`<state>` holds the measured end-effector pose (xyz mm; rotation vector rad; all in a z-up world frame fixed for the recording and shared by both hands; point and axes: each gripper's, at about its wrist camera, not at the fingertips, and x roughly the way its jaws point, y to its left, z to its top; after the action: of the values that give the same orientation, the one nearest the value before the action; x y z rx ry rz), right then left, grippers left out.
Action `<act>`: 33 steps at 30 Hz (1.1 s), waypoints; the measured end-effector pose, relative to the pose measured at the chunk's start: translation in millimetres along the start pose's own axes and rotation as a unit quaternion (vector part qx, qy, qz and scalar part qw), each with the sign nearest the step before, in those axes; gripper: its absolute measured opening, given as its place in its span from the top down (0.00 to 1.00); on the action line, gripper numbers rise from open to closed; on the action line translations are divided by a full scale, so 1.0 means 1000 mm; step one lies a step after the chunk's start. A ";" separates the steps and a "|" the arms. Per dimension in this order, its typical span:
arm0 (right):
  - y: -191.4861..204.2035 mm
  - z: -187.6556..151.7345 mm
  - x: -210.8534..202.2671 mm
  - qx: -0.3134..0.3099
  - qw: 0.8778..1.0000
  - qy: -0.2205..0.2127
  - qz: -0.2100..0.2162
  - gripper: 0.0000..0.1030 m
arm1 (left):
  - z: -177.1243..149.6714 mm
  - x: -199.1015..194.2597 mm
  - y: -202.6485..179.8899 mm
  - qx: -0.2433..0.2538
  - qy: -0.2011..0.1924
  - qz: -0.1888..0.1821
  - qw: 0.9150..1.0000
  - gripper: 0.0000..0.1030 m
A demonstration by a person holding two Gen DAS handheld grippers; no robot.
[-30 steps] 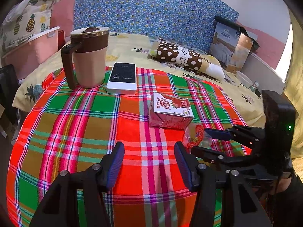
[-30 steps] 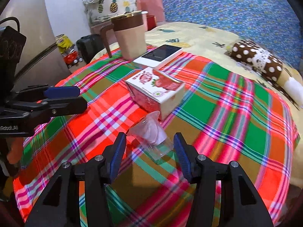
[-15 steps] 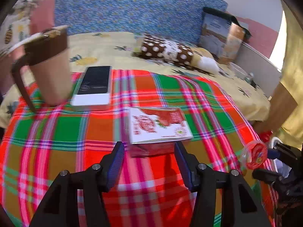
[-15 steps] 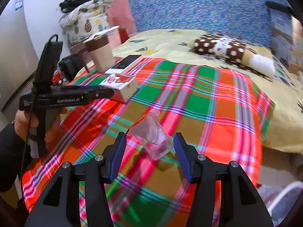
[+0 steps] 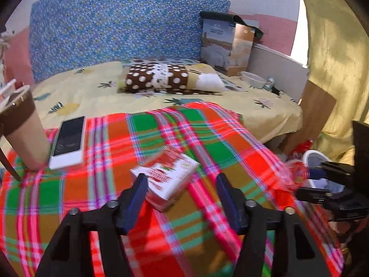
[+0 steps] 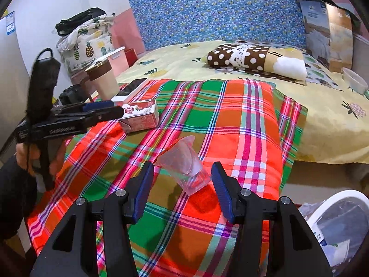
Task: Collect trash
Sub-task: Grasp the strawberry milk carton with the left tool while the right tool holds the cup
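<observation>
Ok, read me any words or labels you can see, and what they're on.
Nothing reads cleanly.
Left gripper: white lettering on its side, blurred.
Red and white carton: logo print, too small.
Quilt box: printed title, too small.
Blue wall sticker: too small.

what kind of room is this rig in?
Most likely a bedroom at home: a bed with a pineapple-print sheet, a polka-dot pillow, and a blue floral headboard. The plaid-covered table stands beside the bed.
</observation>
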<state>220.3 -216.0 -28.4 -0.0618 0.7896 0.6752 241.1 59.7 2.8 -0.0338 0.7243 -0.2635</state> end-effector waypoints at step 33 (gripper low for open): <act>-0.005 -0.013 -0.024 0.015 0.999 -0.014 -0.025 0.48 | -0.004 0.053 -0.012 0.071 0.057 0.017 0.996 0.42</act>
<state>203.1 -237.0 -22.0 -0.0445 0.7698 0.6155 273.5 34.7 -33.1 0.1285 0.8178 -0.2854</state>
